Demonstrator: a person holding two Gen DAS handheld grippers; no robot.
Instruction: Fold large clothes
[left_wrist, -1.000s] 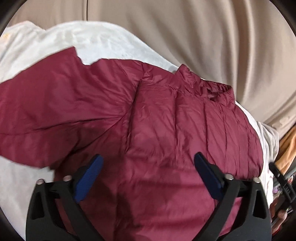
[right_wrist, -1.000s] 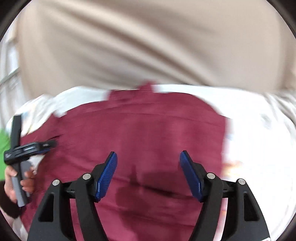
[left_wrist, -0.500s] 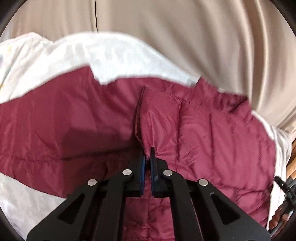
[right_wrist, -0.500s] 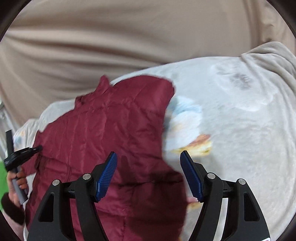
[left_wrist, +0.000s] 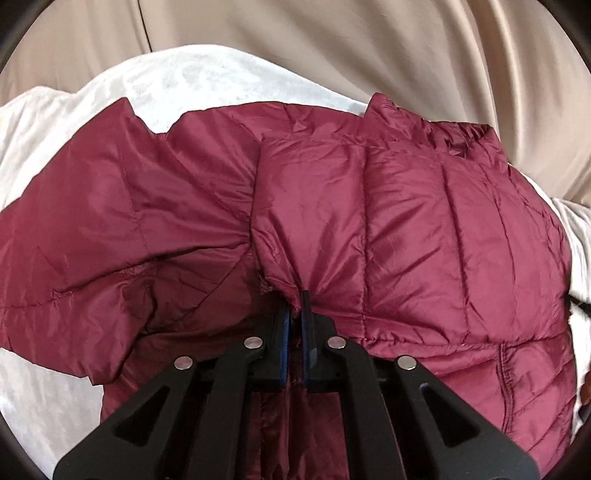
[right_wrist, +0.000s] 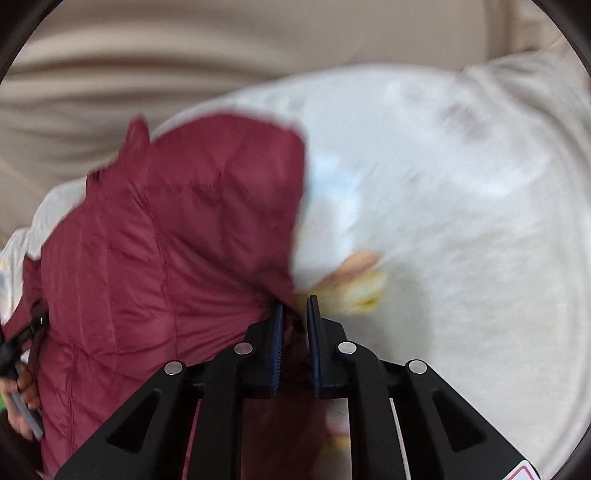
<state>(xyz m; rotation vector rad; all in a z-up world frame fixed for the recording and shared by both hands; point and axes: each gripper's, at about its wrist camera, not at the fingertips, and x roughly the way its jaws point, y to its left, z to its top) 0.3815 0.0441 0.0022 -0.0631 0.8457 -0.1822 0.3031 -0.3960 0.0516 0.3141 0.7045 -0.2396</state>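
1 maroon puffer jacket (left_wrist: 406, 229) lay spread on a white blanket (left_wrist: 207, 81), beige curtain (left_wrist: 369, 44) behind. 2 grippers in play, 1 per hand.

Left gripper (left_wrist: 295, 314): fingers pinched together on a fold of jacket fabric near the armpit seam, cloth bunched betw. the 2 blue pads. 1 sleeve (left_wrist: 92, 240) stretched out to the left side of the left wrist view, cuff end lying on the blanket. Collar (left_wrist: 454, 136) at the far edge, toward the curtain. 1 zipper line (left_wrist: 504, 373) visible lower right in that view.

Right gripper (right_wrist: 295, 317): fingers nearly together, clamped on the jacket's (right_wrist: 166, 240) edge where it met the blanket (right_wrist: 461, 258); narrow gap betw. pads w/ maroon fabric in it. Right wrist view motion-blurred. 1 printed patch on the blanket, pale blue and yellow-orange (right_wrist: 351, 280), just beside the gripper tip; detail can't be told. At the far left edge of the right view, 1 hand (right_wrist: 22, 384) held the other gripper's handle.
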